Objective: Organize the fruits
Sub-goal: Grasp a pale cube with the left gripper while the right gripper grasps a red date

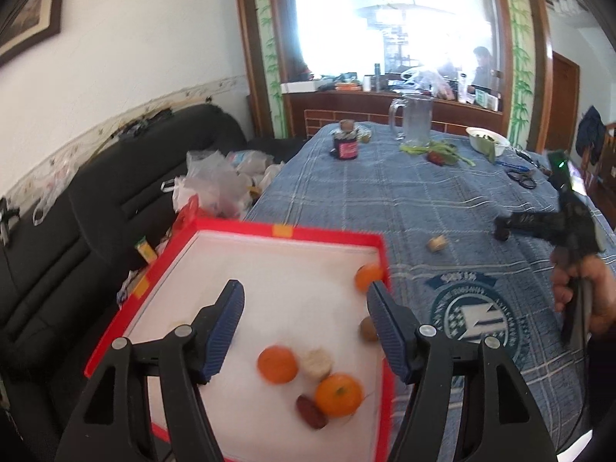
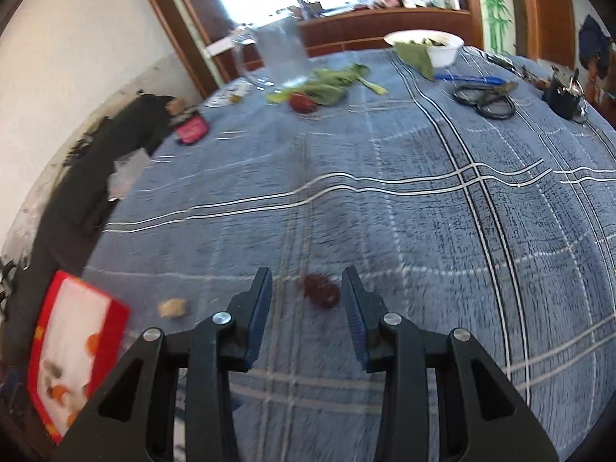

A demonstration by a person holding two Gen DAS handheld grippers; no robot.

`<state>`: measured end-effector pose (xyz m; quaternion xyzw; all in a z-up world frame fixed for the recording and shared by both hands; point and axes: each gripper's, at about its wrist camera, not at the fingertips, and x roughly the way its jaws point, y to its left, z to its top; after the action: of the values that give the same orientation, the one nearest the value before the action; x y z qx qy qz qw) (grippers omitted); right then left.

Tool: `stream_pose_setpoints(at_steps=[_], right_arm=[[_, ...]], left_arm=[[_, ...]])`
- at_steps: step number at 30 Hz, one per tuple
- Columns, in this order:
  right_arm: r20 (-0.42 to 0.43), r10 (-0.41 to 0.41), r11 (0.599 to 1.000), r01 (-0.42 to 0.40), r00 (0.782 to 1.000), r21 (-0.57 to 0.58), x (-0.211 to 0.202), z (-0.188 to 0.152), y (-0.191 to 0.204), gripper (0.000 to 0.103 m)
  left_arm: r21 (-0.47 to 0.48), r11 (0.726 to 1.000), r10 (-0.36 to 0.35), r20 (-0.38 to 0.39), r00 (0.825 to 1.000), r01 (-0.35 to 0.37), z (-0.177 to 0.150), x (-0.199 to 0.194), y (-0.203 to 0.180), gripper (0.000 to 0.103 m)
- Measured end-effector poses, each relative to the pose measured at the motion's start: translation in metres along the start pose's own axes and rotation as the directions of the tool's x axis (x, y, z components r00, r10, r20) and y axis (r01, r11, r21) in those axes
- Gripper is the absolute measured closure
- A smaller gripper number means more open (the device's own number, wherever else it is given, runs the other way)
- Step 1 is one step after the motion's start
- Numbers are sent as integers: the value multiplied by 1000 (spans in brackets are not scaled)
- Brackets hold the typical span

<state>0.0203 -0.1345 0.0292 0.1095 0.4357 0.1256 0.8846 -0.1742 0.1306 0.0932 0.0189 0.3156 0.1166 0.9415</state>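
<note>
A red tray with a white floor (image 1: 327, 235) sits at the table's near left corner. It holds three oranges (image 1: 338, 394), a dark red date (image 1: 310, 412), a pale round piece (image 1: 316, 364) and a brown fruit (image 1: 367, 329). My left gripper (image 1: 304, 292) hovers open above the tray with nothing between its pads. My right gripper (image 2: 308, 277) is open over the blue checked cloth. A dark red fruit (image 2: 321, 290) lies just ahead between its fingertips, untouched. A pale nut (image 2: 173, 308) lies on the cloth beside the tray (image 2: 42, 331). In the left wrist view a hand (image 1: 577, 292) holds the right gripper (image 1: 539, 227).
Farther back on the table stand a glass jug (image 1: 414, 119), a dark jar (image 1: 345, 144) and a white bowl (image 2: 427, 44), with greens (image 2: 327, 84), a red fruit (image 2: 302, 102) and scissors (image 2: 485, 102). A black sofa (image 1: 115, 192) with plastic bags (image 1: 215, 181) runs along the left.
</note>
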Motion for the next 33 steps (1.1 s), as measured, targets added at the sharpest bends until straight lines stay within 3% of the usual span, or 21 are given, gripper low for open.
stream_pose_setpoints(at_steps=[7,10,15,22,28,30,32,33], right_arm=[[-15,-14,995,12,1000,-102,10,-9,3,64],[-20,-61,989,58,998,-134,10,-9,4,77],[-49,-30,998,27,998,-56,7,-3,-11,77],[3,13,993,-13,1000,121,-13,11,-45,77],[-7,44,991,-42,999,126,-12,11,-42,77],[-4,47,991,-46,999,126,-13,11,-41,77],[-2,53,990,-52,999,127,-13,12,-41,77],[-2,55,990,-54,998,128,-14,11,-40,77]], left_arm=[[85,996,-13,0,1000,13,26,26,-53,35],[100,994,-36,-35,999,39,32,45,-75,35],[142,988,-50,-104,993,65,39,83,-115,36],[132,986,-73,-211,975,103,41,128,-143,36],[103,988,-86,-255,963,115,41,152,-154,36],[101,990,-73,-270,960,103,38,158,-153,40],[89,989,-86,-286,954,116,35,162,-153,54],[84,989,-94,-293,951,124,34,164,-153,55]])
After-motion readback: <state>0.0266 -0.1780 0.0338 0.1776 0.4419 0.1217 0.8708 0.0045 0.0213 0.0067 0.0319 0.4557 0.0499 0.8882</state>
